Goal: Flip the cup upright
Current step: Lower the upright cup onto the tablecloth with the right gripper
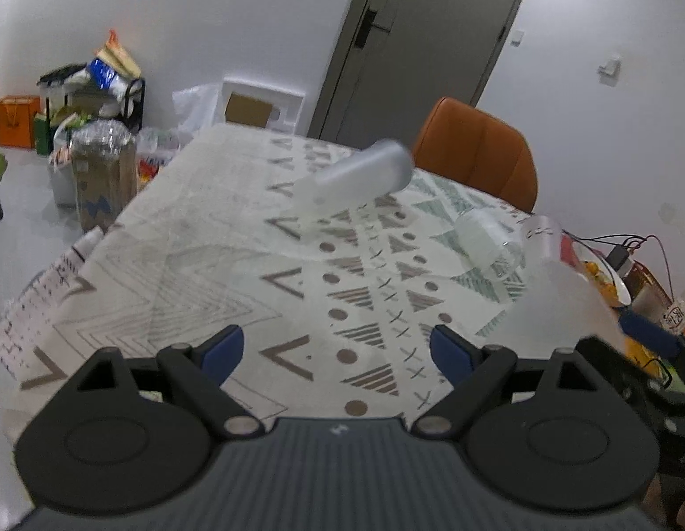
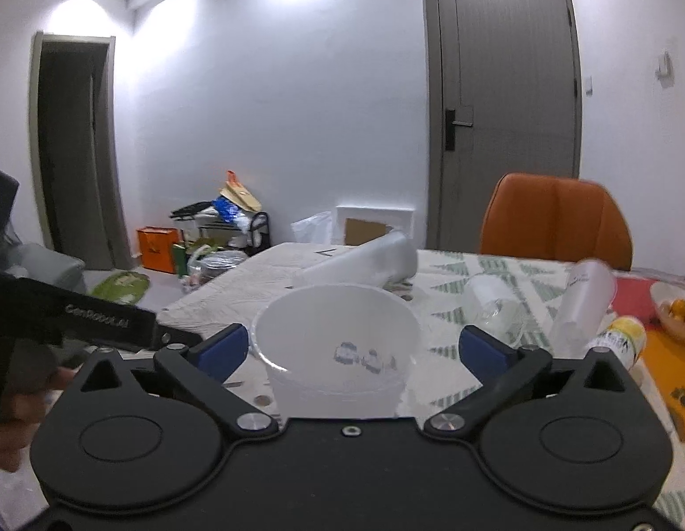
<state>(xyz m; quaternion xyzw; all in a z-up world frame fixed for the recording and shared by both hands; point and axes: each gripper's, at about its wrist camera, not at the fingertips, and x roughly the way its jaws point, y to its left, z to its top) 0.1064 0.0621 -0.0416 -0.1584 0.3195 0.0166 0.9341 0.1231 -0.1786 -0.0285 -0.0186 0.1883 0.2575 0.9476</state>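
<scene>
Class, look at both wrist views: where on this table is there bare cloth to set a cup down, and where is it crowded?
Bare: the tablecloth between the left gripper and the tilted frosted cup. Crowded: the right side, with the lying clear glass, another frosted cup, a yellow bottle and a fruit bowl.

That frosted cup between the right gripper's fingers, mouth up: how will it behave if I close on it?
The frosted cup looks thin translucent plastic and seems empty, so probably light and apt to flex under a squeeze. The right gripper stands open, its fingers apart from the walls. The smooth, tapered wall may slip upward, so close gently.
</scene>
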